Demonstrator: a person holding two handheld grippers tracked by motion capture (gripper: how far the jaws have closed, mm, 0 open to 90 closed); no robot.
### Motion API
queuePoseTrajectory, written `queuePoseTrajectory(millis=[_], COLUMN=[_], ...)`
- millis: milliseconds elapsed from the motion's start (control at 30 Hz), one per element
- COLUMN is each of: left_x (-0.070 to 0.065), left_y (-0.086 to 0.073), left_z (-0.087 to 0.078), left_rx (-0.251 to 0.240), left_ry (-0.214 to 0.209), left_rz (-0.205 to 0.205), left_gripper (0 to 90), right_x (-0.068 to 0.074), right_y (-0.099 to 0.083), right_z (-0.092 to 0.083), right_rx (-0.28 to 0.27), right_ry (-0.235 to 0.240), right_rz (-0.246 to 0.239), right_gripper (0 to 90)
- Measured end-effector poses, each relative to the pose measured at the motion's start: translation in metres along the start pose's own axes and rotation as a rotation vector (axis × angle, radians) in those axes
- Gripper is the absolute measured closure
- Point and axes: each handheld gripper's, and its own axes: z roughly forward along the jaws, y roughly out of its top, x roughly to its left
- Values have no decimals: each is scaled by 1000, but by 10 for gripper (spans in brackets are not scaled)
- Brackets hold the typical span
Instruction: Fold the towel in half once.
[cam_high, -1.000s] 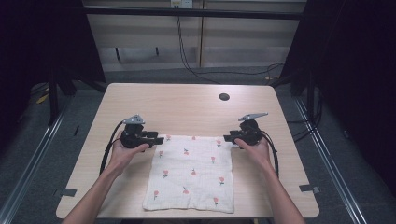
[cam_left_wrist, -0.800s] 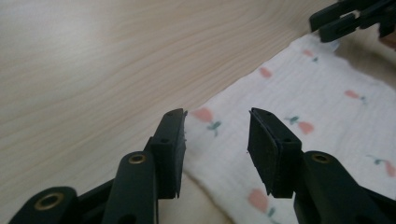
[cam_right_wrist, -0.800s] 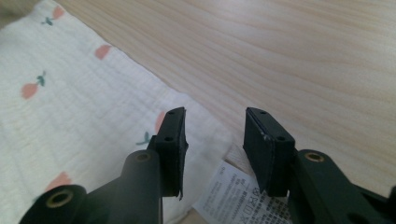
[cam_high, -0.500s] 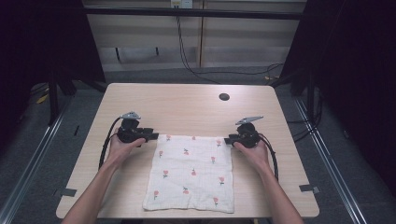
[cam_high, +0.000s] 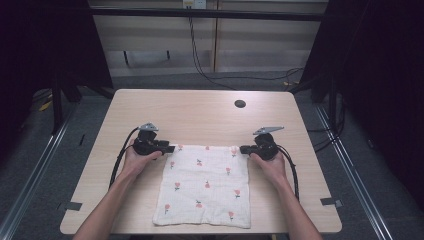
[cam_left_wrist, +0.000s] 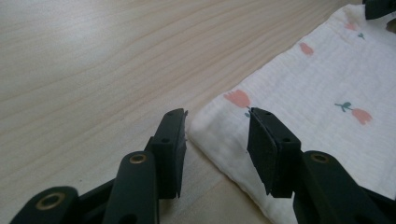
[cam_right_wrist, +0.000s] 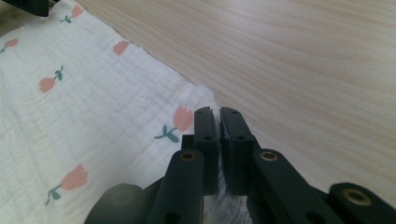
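A white cloth printed with small pink tulips lies flat on the near half of the pale wooden table, its far edge running between the two hands. The right claw sits at the cloth's far right corner; in the right gripper view its jaws have just been closing and now stand pressed together with a fold of the fabric pinched between the pads — the corner bunches up just beyond the tips. The left claw is at the far left corner. In the left gripper view its jaws stand apart, one over bare wood and one over the cloth, with the rounded corner lying between them — the pads do not press on it; they have been easing slightly closer. Well beyond the cloth, a small dark round hole marks the table's far side.
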Motion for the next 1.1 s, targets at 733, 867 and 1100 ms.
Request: queuePoseTrajectory(millis=[733,867,1100], left_x=[-10,-12,-13], left_y=[1,1,4], left_z=[-11,-15,-26], left_rx=[-31,-39,-87], left_ry=[-5,-12,-43], left_rz=[5,6,-1], left_gripper=[857,857,857], right_x=[8,11,6], right_y=[2,3,7], right_z=[-2,-8,-26], right_rx=[-26,-39,-101], right_ry=[35,38,50], right_rz=[5,-5,9], right_gripper=[863,864,867])
